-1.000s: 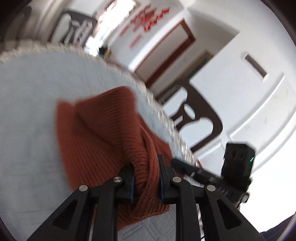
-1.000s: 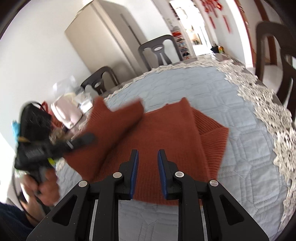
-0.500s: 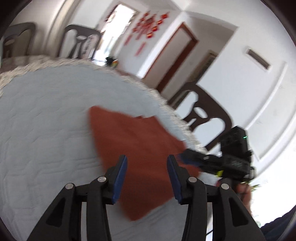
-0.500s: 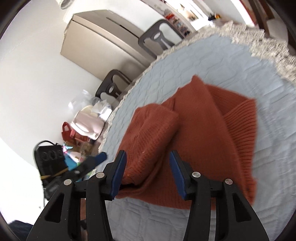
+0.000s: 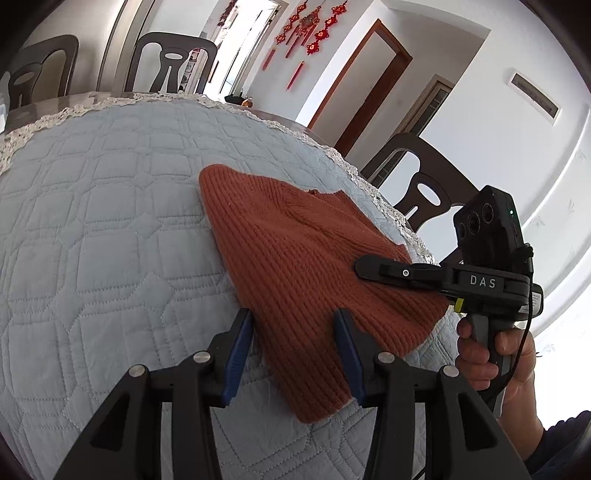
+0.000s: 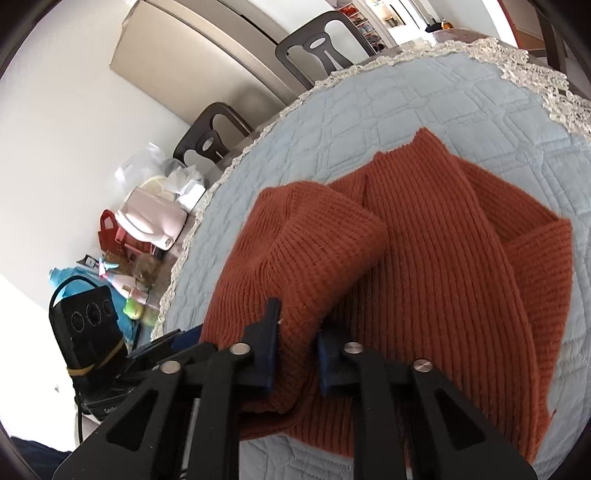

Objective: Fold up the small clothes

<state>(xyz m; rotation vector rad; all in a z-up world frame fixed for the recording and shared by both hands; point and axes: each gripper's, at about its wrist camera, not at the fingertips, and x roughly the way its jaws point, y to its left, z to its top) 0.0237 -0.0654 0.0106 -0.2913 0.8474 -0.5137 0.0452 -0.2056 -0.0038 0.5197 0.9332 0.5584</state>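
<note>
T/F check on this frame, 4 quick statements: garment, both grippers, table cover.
1. The right gripper is clamped on a fold of the rust knit garment. True.
2. The left gripper grips the garment. False: its jaws stand open, the knit edge lies between them, and the pads are clear of it.
3. The garment lies on a quilted light blue cover. True.
4. The garment is striped blue and white. False: plain rust orange rib knit.

A pale blue quilted cover [image 5: 96, 236] with a lace edge [image 6: 532, 70] lies over the desk. Dark chairs [image 5: 170, 62] stand around it, red hanging ornaments [image 5: 310, 26] show at upper centre, and a beige cabinet [image 6: 207, 48] at upper left.
</note>
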